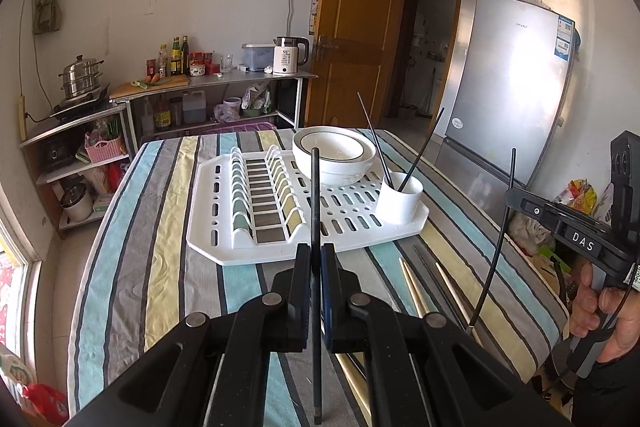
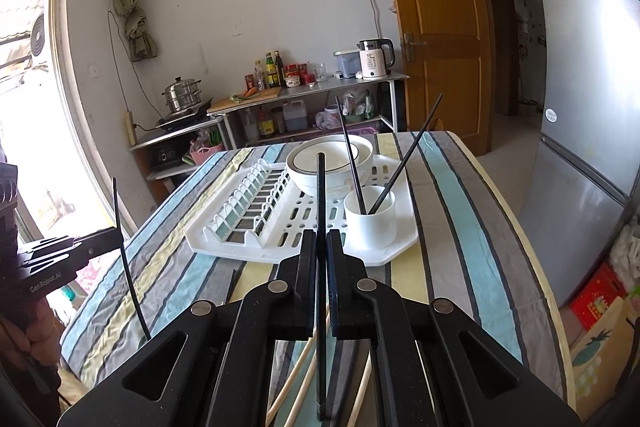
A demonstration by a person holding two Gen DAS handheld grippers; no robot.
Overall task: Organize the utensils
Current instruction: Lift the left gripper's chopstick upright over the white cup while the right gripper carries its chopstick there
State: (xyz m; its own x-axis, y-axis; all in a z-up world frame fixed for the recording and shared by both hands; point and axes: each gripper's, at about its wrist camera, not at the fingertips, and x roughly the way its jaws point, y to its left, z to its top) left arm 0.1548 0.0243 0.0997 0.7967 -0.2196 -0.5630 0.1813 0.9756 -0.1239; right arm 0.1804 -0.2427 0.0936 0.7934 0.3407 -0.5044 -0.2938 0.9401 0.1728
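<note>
My left gripper [image 1: 316, 251] is shut on a black chopstick [image 1: 315, 195] held upright above the striped tablecloth, in front of the white drying rack [image 1: 224, 247]. My right gripper [image 2: 321, 237] is shut on another black chopstick [image 2: 321, 195], also upright; it shows at the right of the left wrist view [image 1: 509, 193]. A white cup [image 1: 400, 203] on the rack's right corner holds two black chopsticks [image 1: 376, 143]; the cup also shows in the right wrist view [image 2: 370, 219]. Several loose chopsticks, pale and dark, [image 1: 416, 287] lie on the cloth below the grippers.
Stacked white bowls [image 1: 334, 155] sit at the back of the rack. A fridge [image 1: 508, 87] stands right of the table. Metal shelves with a kettle [image 1: 288, 55], bottles and a steamer pot [image 1: 80, 77] line the far wall. The table edge [image 1: 552, 299] runs near the right hand.
</note>
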